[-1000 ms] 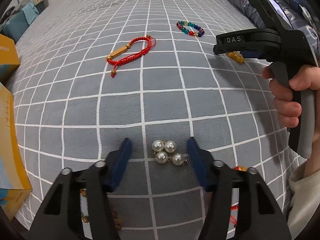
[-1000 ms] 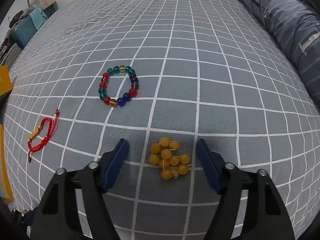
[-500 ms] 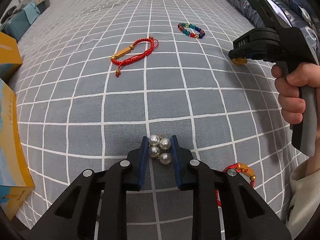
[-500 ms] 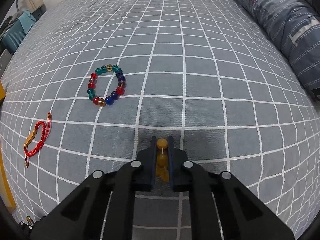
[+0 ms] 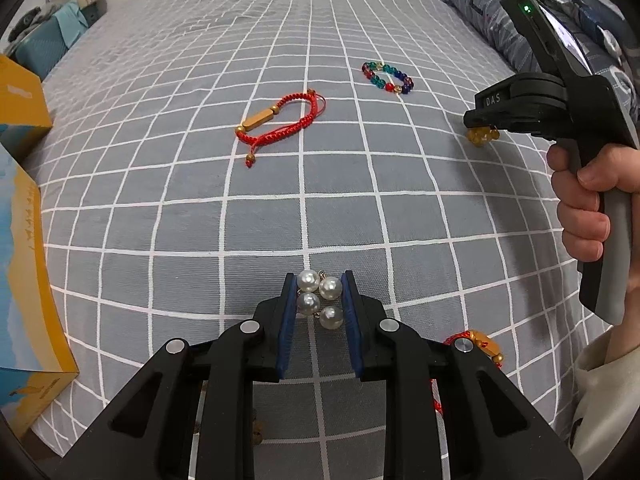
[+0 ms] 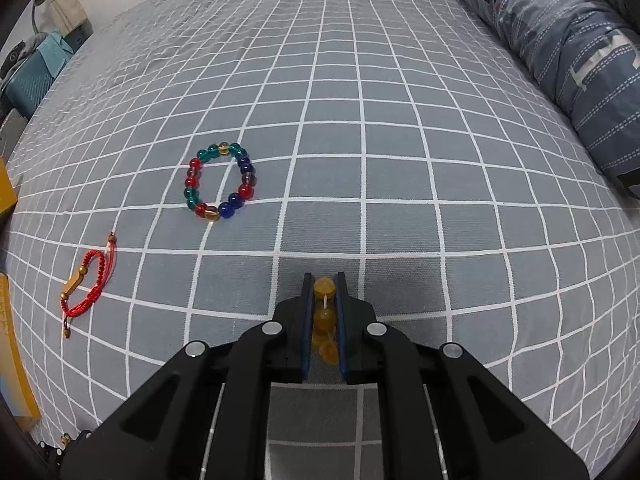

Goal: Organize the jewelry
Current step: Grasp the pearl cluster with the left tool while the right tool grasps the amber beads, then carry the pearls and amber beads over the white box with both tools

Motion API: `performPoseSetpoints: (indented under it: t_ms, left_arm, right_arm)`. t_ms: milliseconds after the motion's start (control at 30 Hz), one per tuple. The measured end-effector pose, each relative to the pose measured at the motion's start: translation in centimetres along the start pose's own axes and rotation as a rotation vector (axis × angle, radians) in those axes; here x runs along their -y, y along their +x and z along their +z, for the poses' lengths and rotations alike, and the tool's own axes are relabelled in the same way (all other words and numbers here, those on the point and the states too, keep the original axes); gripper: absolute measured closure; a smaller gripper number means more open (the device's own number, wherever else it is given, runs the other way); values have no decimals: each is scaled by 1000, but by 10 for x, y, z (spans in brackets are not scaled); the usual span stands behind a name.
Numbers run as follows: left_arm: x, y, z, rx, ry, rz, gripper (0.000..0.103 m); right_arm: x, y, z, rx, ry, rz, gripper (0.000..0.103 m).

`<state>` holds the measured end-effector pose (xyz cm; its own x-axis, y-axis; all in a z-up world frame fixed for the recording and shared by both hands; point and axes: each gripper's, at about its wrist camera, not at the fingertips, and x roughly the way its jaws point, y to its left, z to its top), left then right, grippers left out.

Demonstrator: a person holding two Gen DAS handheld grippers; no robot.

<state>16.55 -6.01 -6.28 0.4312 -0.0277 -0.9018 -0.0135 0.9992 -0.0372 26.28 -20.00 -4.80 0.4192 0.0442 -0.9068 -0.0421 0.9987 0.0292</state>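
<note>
My left gripper [image 5: 319, 286] is shut on a pearl bracelet [image 5: 320, 298], held just above the grey checked bedspread [image 5: 200, 220]. My right gripper [image 6: 324, 286] is shut on a yellow bead bracelet [image 6: 324, 316]; in the left wrist view the right gripper [image 5: 478, 120] is at the right with the yellow beads [image 5: 482, 136] hanging under it. A red cord bracelet [image 5: 280, 122] with a gold bar and a multicoloured bead bracelet [image 5: 387, 77] lie on the bed further off; both also show in the right wrist view, the red cord bracelet [image 6: 86, 286] and the bead bracelet [image 6: 220, 180].
A yellow and blue box [image 5: 24, 280] stands at the left edge of the bed. Another red and gold bracelet [image 5: 480, 344] lies behind my left gripper's right finger. A rolled blue quilt [image 6: 560, 60] lies along the right side.
Both grippers closed from open onto their bracelets, the left on the pearls and the right on the yellow beads, and have since lifted them slightly off the bed.
</note>
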Motion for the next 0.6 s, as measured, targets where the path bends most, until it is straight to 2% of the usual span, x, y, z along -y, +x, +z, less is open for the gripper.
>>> performPoseSetpoints:
  t_ms: [600]
  left_arm:
    - [-13, -23, 1, 50, -21, 12, 81]
  right_arm:
    - [-8, -47, -5, 98, -3, -1, 94]
